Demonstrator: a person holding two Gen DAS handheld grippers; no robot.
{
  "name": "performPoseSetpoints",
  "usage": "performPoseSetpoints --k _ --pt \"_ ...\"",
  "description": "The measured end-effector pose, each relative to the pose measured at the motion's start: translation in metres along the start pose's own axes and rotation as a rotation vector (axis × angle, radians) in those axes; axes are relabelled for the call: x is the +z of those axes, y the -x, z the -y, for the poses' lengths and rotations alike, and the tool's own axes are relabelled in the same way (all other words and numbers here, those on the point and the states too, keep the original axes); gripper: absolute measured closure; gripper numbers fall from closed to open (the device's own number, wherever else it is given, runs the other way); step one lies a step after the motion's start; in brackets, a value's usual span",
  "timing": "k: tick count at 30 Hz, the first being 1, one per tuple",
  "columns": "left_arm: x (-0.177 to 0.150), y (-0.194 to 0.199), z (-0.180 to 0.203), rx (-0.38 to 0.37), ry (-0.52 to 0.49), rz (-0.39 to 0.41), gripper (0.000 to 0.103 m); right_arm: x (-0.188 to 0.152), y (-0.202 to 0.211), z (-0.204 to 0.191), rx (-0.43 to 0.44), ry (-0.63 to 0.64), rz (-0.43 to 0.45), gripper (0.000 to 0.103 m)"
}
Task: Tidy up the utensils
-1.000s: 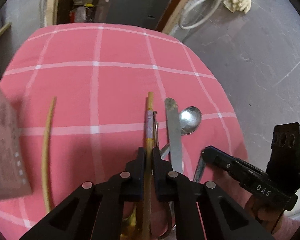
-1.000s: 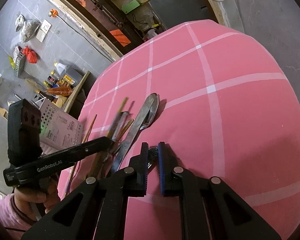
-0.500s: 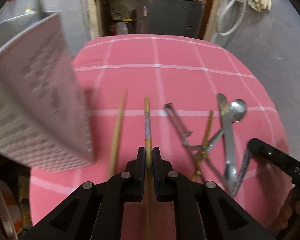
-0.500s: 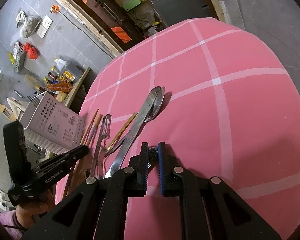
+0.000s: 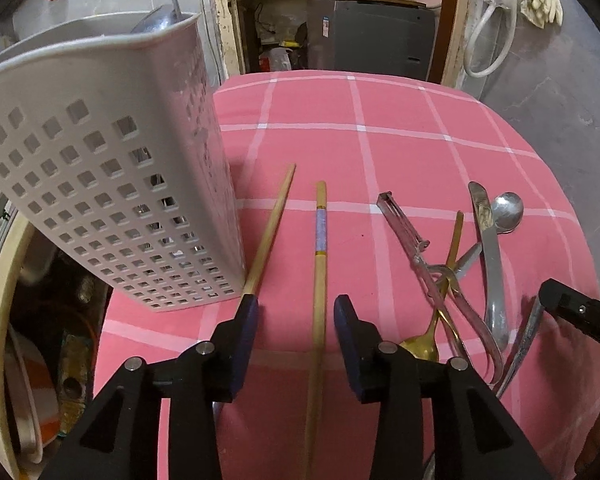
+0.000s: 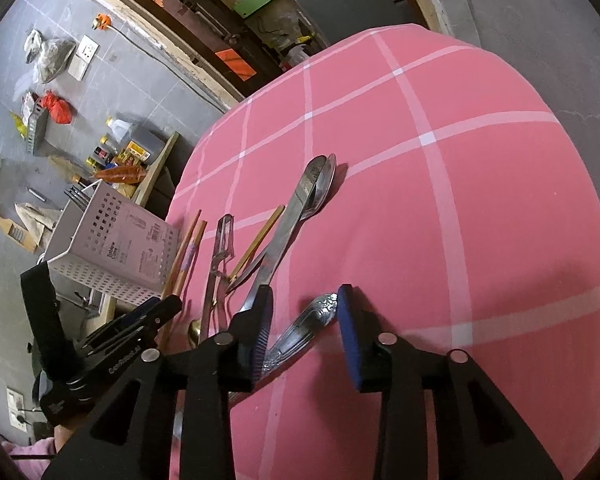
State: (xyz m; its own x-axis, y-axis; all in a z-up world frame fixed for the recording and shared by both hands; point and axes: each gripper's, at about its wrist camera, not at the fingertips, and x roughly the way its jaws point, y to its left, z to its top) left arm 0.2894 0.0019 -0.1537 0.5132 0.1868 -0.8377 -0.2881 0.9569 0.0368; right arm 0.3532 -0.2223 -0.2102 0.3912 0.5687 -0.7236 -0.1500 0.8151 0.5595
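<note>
Both grippers had just been opening. Left gripper (image 5: pixel 296 316) stood with jaws apart, a chopstick with a pale blue band (image 5: pixel 319 264) lying on the pink checked tablecloth (image 5: pixel 400 152) in the gap between them, pads not pressing it. A second, plain chopstick (image 5: pixel 270 232) lay just beside it to the left, its near end by the left finger, running along the foot of the white perforated utensil basket (image 5: pixel 100 184). The basket stood at the left edge of the table, with a ladle handle poking out of its top. Right gripper (image 6: pixel 304 320) was also parted, an ornate silver handle (image 6: pixel 308 326) on the cloth between its fingers, loose; can't tell what utensil it belonged to. The remaining pile sat between the two grippers: peeler (image 5: pixel 406 220), gold spoon (image 5: pixel 440 312), table knife (image 5: pixel 490 252) lying over a silver spoon (image 5: pixel 508 208), all touching or crossing. A pink sleeve (image 6: pixel 28 456) showed below the left gripper in the right wrist view.
</note>
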Motion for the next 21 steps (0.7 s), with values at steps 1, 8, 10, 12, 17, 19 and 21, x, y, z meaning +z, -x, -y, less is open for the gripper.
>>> performPoseSetpoints --k 1,8,10,12,17,19,21 --pt "-0.002 0.002 0.000 0.001 -0.002 0.003 0.059 -0.001 0.002 0.000 -0.002 -0.005 0.002 0.069" --pt "-0.012 0.014 -0.002 0.013 0.006 0.026 0.054 -0.010 0.011 0.001 -0.016 -0.044 -0.012 0.066" --pt "-0.014 0.014 -0.006 0.019 0.019 0.013 0.054 -0.014 0.014 0.001 -0.022 -0.055 -0.016 0.066" --pt "-0.016 0.012 -0.010 0.016 0.029 -0.001 0.053 -0.017 0.015 0.003 -0.033 -0.062 -0.014 0.066" --pt "-0.013 -0.003 -0.024 -0.029 0.064 -0.074 0.049 -0.022 0.016 0.008 -0.049 -0.083 -0.021 0.066" --pt "-0.012 -0.005 -0.030 -0.064 0.090 -0.076 0.049 -0.023 0.019 0.007 -0.061 -0.083 -0.020 0.066" --pt "-0.011 -0.006 -0.032 -0.084 0.089 -0.081 0.051 -0.026 0.021 0.008 -0.065 -0.093 -0.022 0.066"
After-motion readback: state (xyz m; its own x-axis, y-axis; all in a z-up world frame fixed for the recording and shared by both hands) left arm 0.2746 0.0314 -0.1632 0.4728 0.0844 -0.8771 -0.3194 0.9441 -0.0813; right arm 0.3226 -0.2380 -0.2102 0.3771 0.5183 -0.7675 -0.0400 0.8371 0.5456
